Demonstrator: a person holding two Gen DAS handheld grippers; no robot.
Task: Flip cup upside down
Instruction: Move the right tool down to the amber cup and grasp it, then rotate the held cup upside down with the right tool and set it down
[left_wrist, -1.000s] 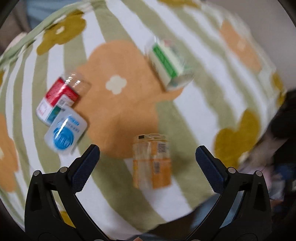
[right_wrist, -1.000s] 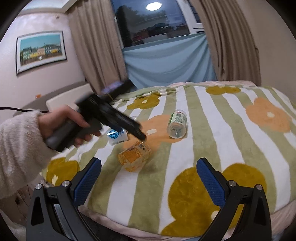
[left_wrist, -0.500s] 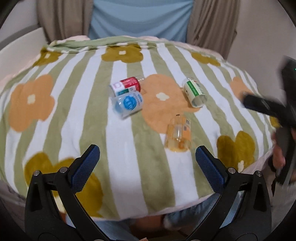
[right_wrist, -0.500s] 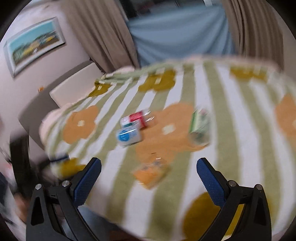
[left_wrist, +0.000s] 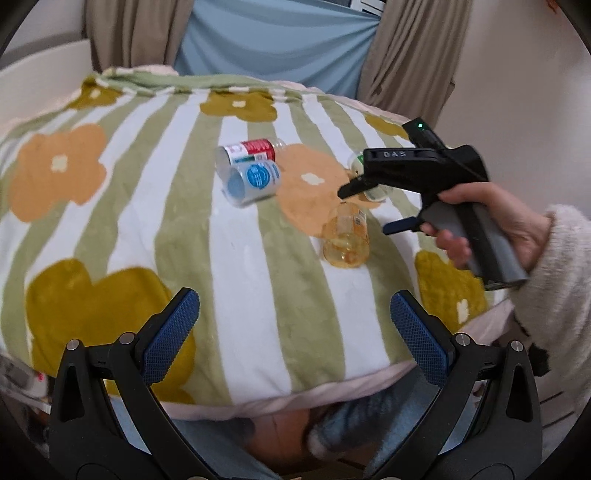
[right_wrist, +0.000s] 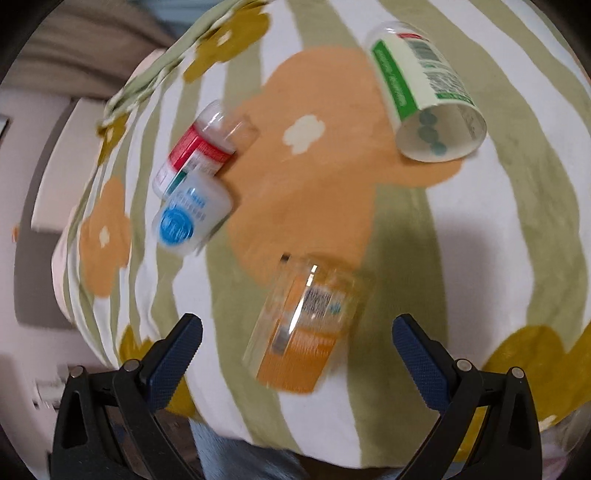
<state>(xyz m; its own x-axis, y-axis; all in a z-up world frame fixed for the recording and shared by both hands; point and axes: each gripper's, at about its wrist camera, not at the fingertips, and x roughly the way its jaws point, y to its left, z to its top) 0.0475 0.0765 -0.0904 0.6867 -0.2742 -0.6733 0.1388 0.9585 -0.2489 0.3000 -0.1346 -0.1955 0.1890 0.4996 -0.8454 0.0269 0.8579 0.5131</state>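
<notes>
Several cups lie on their sides on a striped flower blanket. An orange clear cup lies nearest; in the right wrist view the orange cup sits just beyond my open right gripper. A blue-label cup and a red-label cup lie together. A green-label cup lies at the far right. My left gripper is open and empty, back over the blanket's near edge. The right gripper's body hovers above the orange cup.
Curtains and a blue cloth hang behind the blanket. A white surface stands at the far left. The person's sleeve is at the right. The blanket's front edge drops off near me.
My left gripper has pulled back and up from above the orange cup. My right gripper has swung in and down over the orange cup. The cups have not moved.
</notes>
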